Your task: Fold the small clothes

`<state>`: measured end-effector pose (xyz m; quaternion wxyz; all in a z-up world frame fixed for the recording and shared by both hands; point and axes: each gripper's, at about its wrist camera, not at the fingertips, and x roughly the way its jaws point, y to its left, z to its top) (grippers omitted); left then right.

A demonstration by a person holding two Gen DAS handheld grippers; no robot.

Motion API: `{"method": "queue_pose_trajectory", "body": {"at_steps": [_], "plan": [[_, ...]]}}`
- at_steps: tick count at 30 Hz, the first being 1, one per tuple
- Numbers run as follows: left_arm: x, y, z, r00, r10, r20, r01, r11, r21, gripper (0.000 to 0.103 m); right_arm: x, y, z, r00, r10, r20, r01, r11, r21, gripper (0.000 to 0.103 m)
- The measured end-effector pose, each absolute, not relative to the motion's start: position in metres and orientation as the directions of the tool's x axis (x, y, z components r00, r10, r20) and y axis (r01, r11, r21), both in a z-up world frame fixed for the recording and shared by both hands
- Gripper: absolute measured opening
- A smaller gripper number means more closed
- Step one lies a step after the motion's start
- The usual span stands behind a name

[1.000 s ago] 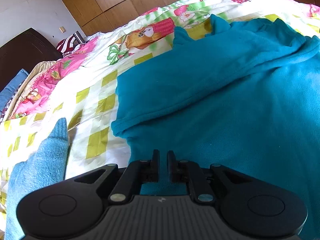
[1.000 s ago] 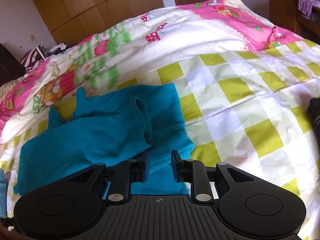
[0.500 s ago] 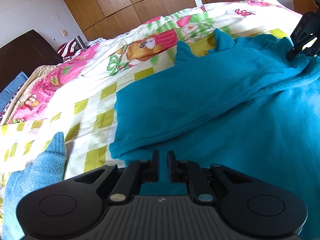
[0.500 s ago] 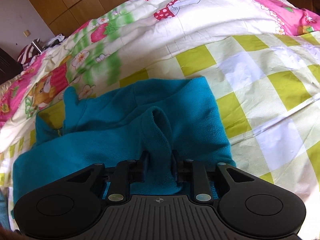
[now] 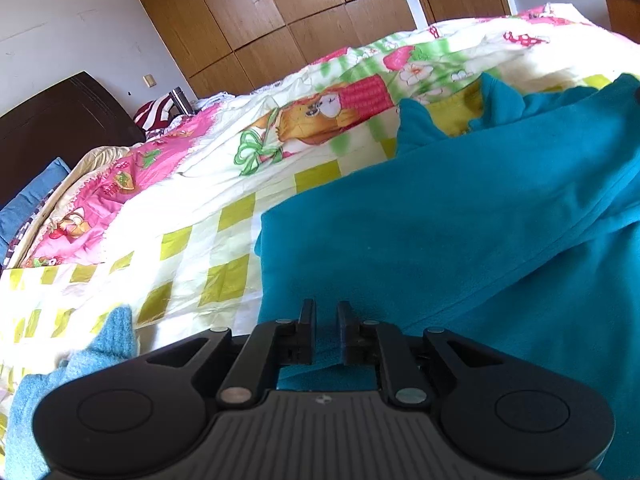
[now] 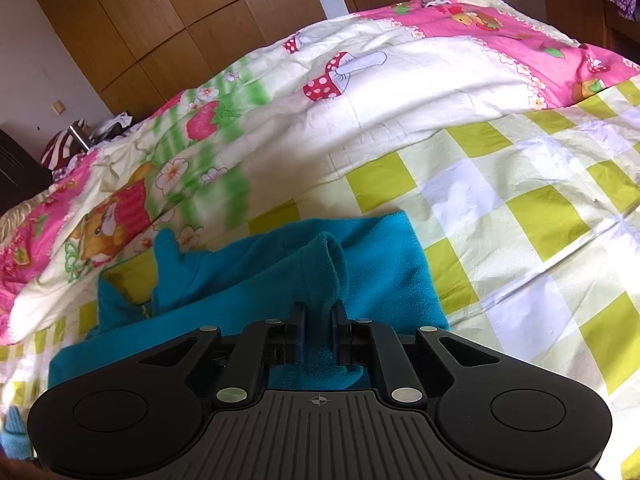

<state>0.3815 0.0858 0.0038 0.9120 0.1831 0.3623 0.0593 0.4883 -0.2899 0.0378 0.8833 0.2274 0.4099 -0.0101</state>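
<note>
Right wrist view: the right gripper (image 6: 319, 318) at bottom centre pinches a raised fold of a teal fleece garment (image 6: 376, 264), which lies on a cartoon-print quilt (image 6: 400, 92) with yellow-green checks. Wooden wardrobe doors (image 6: 160, 20) fill the upper left. Left wrist view: the left gripper (image 5: 323, 320) sits at bottom centre, its 2 fingers nearly pressed together with teal fleece between them at the garment's near edge (image 5: 460, 220). A light blue towel (image 5: 60, 384) lies at lower left.

A fleece garment (image 6: 380, 264) lies on the quilt (image 6: 520, 200), a towel (image 5: 96, 356) to its left.
</note>
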Motion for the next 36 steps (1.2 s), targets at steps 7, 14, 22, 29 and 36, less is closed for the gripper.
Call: {"method": "queue_pose_trajectory", "body": {"at_steps": [7, 14, 22, 29, 36], "plan": [[0.374, 0.08, -0.003, 0.728, 0.235, -0.644, 0.072, 0.908, 0.412, 0.031, 0.501, -0.289, 0.01, 0.583, 0.106, -0.805, 0.257, 0.917, 0.306, 0.013], [0.369, 0.076, -0.006, 0.727, 0.233, -0.646, 0.089, 0.9, 0.426, 0.031, 0.489, -0.288, 0.014, 0.624, 0.073, -0.778, 0.252, 0.924, 0.289, 0.018], [0.346, 0.085, -0.008, 0.68, 0.238, -0.693, 0.093, 0.91, 0.403, 0.032, 0.448, -0.288, 0.023, 0.589, 0.051, -0.806, 0.165, 0.969, 0.182, 0.02], [0.288, 0.097, 0.004, 0.603, 0.241, -0.761, 0.066, 0.935, 0.349, 0.032, 0.374, -0.295, 0.021, 0.506, 0.128, -0.853, 0.107, 0.972, 0.209, 0.02], [0.213, 0.087, 0.015, 0.509, 0.2, -0.838, 0.085, 0.956, 0.28, 0.033, 0.29, -0.312, 0.01, 0.358, 0.19, -0.914, 0.1, 0.966, 0.24, 0.024]]}}
